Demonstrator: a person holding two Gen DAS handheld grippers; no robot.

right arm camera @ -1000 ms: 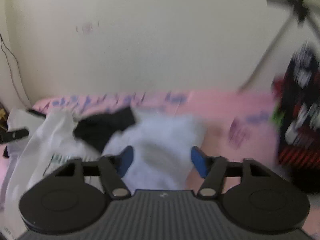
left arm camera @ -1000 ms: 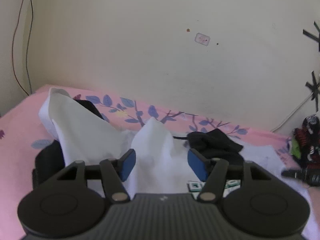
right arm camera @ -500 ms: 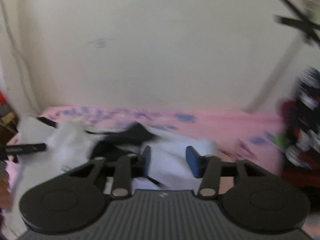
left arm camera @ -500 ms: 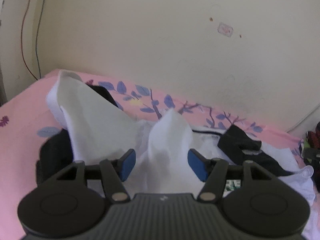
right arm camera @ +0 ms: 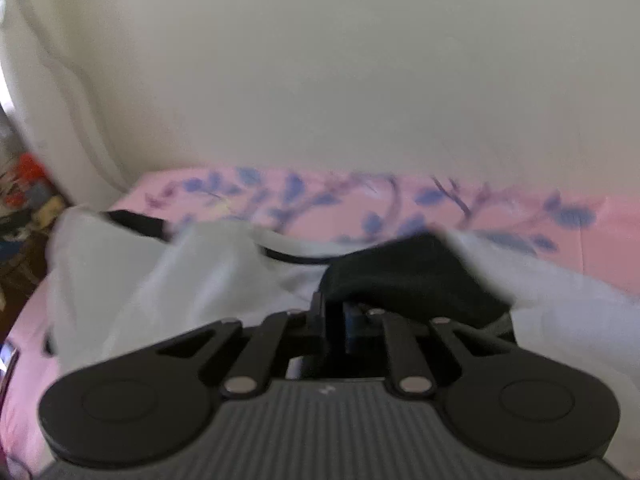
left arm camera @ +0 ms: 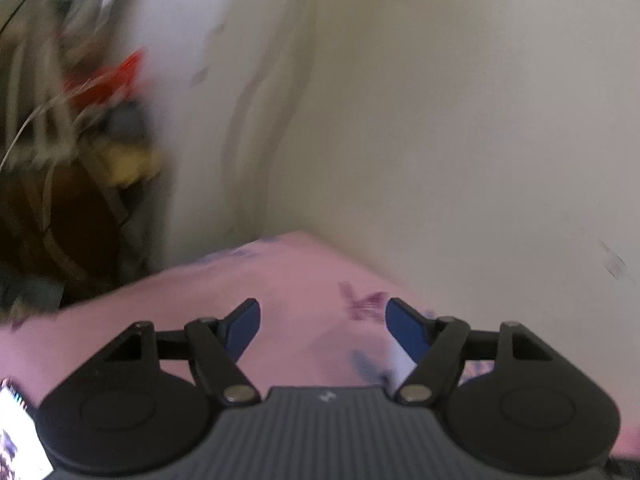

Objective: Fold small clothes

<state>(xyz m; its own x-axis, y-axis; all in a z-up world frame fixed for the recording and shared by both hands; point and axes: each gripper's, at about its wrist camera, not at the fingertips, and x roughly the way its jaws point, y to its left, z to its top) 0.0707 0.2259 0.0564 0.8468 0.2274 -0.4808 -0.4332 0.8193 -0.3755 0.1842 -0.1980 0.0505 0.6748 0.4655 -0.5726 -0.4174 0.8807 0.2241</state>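
My right gripper (right arm camera: 340,320): just closed, clamped on black garment (right arm camera: 404,276).
My left gripper (left arm camera: 322,326): jaws just widened, nothing between them, above pink sheet (left arm camera: 304,280).

1. Pink floral cloth bedsheet (right arm camera: 500,216): soft, matt.
2. Crumpled white cloth garment (right arm camera: 168,280): thin, matt.
3. Small black cloth garment (right arm camera: 408,276): dull, slightly fuzzy (blurred).
4. Cream painted wall (left arm camera: 440,120): smooth, matt.

R claw (right arm camera: 343,326) just clamped on black garment (right arm camera: 404,276); L claw (left arm camera: 322,330) widened, swung off white cloth.
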